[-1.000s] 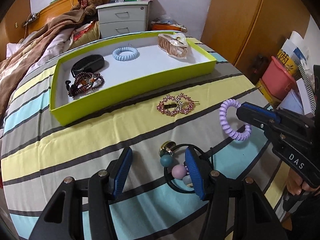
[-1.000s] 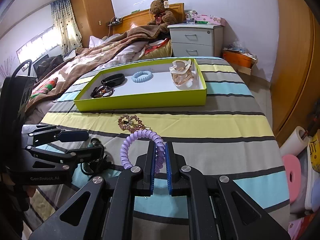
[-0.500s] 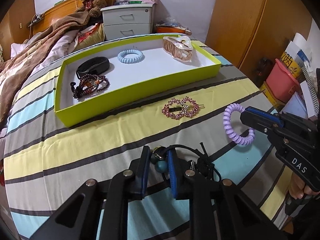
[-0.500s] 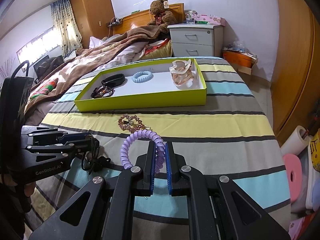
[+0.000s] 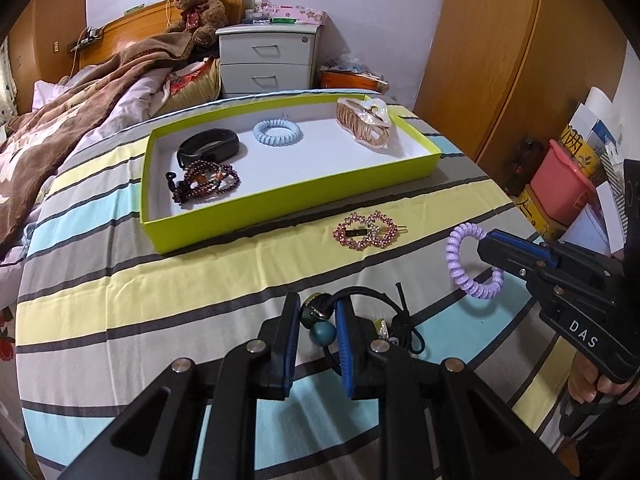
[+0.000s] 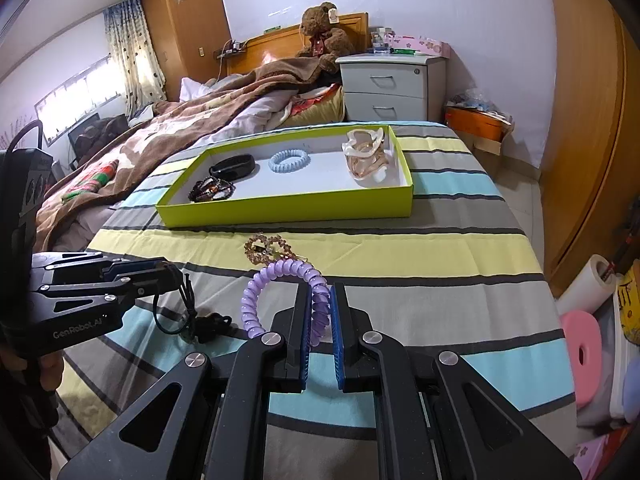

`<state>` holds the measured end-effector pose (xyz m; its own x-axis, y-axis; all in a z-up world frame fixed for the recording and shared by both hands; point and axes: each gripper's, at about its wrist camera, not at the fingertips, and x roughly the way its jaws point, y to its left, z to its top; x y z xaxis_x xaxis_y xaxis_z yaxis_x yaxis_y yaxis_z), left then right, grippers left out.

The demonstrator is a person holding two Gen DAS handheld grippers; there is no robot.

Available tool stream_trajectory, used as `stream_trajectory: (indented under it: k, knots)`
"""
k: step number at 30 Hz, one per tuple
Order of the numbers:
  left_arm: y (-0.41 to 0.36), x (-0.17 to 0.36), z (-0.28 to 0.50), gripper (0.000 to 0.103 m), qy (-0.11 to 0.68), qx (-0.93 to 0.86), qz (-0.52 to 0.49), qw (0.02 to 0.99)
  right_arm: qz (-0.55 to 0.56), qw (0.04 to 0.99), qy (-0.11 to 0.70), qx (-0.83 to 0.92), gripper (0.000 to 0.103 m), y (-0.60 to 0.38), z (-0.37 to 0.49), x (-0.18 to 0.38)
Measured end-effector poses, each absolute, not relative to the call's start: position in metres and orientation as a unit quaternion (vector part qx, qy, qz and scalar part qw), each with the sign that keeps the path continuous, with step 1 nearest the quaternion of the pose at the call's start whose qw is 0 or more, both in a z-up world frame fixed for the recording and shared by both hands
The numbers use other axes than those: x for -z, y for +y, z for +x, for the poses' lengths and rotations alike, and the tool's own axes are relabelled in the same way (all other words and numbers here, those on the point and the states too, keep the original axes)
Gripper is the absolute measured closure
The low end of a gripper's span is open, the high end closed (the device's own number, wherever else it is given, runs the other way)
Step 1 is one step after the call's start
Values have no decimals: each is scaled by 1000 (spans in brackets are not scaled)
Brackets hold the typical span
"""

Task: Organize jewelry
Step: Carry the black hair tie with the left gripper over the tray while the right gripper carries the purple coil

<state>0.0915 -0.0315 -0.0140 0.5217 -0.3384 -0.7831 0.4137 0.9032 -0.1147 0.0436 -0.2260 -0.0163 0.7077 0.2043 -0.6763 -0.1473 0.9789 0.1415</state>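
Observation:
My left gripper (image 5: 318, 314) is shut on a beaded black hair tie (image 5: 320, 326), whose cord loops trail off to the right over the striped bedspread. In the right wrist view the same gripper (image 6: 160, 272) sits at the left with the cord (image 6: 188, 312) hanging below it. My right gripper (image 6: 320, 304) is shut on a purple spiral hair tie (image 6: 276, 276); in the left wrist view that tie (image 5: 466, 264) stands at the right. A pink jewelled hair clip (image 5: 368, 230) lies loose in front of the lime-green tray (image 5: 280, 208).
The tray holds a black band (image 5: 208, 146), a dark beaded bracelet (image 5: 204, 184), a blue spiral hair tie (image 5: 277, 132) and a beige claw clip (image 5: 364, 122). A brown blanket (image 6: 168, 128) lies left; a nightstand (image 6: 390, 86) stands behind. The bed edge drops off at the right.
My left gripper has closed on the beaded hair tie and lifted it slightly, and the camera view has tilted. The right gripper with the purple tie has kept still.

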Motion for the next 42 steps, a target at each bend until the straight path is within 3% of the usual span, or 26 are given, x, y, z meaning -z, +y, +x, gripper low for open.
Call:
stream_trajectory:
  k: [23, 42]
  knots:
    - [-21, -35, 85, 84, 390, 226, 13, 892, 39, 938, 333, -86, 93, -229, 41, -27]
    - [-20, -53, 170, 84, 397, 198, 2, 896, 37, 933, 352, -67, 93, -223, 137, -37]
